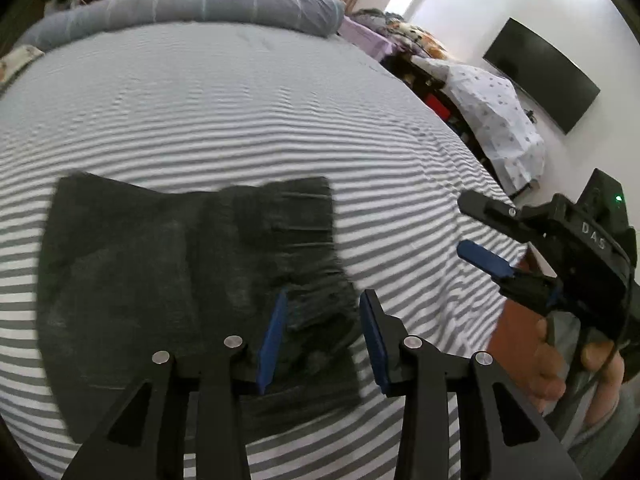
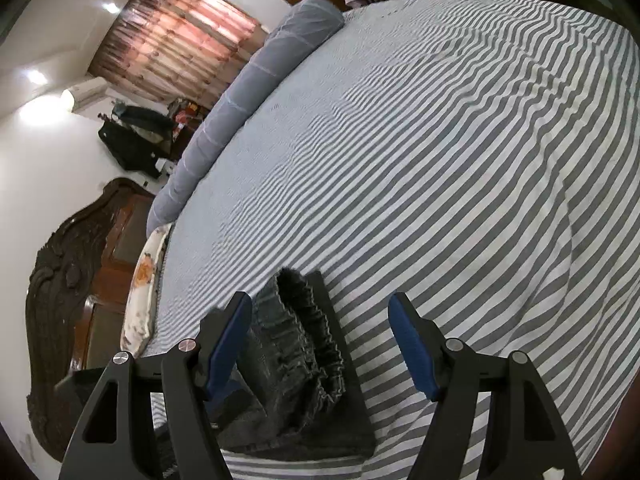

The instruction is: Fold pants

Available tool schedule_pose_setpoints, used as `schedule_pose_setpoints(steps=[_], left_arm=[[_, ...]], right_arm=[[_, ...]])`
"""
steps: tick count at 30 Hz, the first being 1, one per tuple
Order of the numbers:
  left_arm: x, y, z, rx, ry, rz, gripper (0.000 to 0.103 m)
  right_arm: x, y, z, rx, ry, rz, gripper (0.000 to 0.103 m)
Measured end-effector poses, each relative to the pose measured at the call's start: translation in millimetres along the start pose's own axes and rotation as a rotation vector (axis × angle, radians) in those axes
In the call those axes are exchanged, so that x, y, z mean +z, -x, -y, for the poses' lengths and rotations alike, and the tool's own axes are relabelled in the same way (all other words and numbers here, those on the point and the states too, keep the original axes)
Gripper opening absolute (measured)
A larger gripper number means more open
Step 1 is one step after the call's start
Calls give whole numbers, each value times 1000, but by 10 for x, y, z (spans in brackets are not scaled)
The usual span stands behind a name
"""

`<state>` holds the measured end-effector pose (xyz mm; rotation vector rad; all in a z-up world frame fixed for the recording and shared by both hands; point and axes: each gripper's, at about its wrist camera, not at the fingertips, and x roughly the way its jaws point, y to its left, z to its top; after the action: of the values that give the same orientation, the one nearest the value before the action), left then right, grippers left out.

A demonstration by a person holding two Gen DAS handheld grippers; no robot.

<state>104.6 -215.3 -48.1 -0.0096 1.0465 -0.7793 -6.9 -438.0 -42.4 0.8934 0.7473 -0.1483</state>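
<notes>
Folded dark pants on striped bed near its edge; left gripper and right gripper fingers released, grasping nothing.

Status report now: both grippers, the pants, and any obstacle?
Left gripper open above pants. Right gripper open, empty. Pants folded on striped bed. No obstacle seen.

Home bedroom: striped bed w/ bolster, carved headboard, wall TV, curtains.
</notes>
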Motion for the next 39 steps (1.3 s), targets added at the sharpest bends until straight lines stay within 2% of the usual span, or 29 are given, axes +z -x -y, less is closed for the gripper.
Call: schedule_pose_setpoints(steps=[3, 6, 12, 16, 20, 23, 28, 39], left_arm=[[-42, 123, -252, 104, 9, 29, 43], [-111, 205, -603, 216, 57, 34, 43], [-356, 310, -1113, 342, 124, 25, 44], [-497, 335, -1354, 352, 161, 2, 44], [-561, 301, -1448, 353, 173, -15, 44], [-576, 297, -1472, 349, 171, -18, 44], [-618, 291, -1473, 350, 161, -24, 44], [-701, 311, -1457, 360, 135, -15, 45]], right_arm=[[-65, -129, -102, 43, 24, -76, 69], [-169, -287, -223, 18, 73, -148, 68], [-388, -515, -316, 13, 61, -235, 57], [-471, -642, -278, 4, 10, -269, 52], [-516, -809, -269, -77, 24, -279, 50], [-515, -907, -295, -90, 29, -280, 40], [-494, -1014, -433, -174, 108, -270, 29], [-502, -981, -685, -268, 279, -224, 27]])
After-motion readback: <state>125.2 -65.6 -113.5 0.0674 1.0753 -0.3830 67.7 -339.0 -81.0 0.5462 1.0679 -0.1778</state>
